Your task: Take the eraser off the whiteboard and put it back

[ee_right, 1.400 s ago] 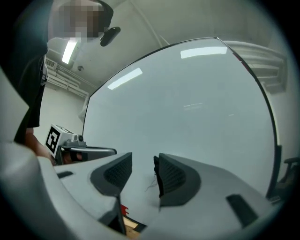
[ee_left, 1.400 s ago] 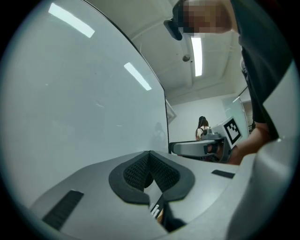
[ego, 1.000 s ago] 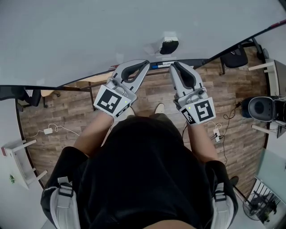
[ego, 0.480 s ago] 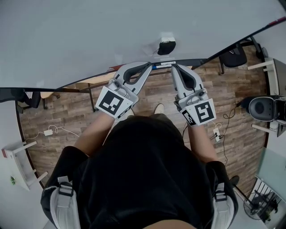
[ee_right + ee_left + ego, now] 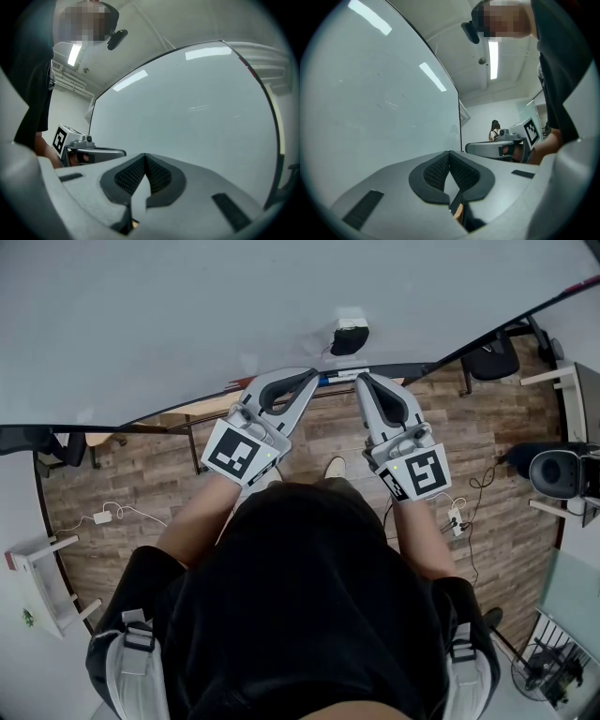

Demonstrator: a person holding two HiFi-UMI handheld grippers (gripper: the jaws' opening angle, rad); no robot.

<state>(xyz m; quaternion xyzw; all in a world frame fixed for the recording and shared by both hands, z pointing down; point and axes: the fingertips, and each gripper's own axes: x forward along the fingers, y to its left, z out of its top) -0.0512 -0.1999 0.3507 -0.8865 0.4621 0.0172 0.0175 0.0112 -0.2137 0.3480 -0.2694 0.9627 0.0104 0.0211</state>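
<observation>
The eraser (image 5: 350, 334), white with a dark underside, sticks to the whiteboard (image 5: 187, 306) just above its bottom rail. Below it, in the head view, my left gripper (image 5: 311, 374) and right gripper (image 5: 360, 379) point at the board side by side, a short way apart, neither touching the eraser. Both are shut with nothing between the jaws. In the left gripper view the dark pads (image 5: 436, 171) of the left gripper (image 5: 450, 153) meet in front of the pale board. In the right gripper view the tips of the right gripper (image 5: 144, 155) meet the same way. The eraser is out of both gripper views.
A blue marker (image 5: 330, 380) lies on the board's rail (image 5: 394, 369). On the wooden floor stand a black office chair (image 5: 492, 360) at the right, a round dark bin (image 5: 553, 469), a white stool (image 5: 37, 568) at the left, and loose cables (image 5: 108, 514).
Almost nothing differs. My left gripper has edged slightly to the right along the rail; the right gripper and the eraser stay where they were.
</observation>
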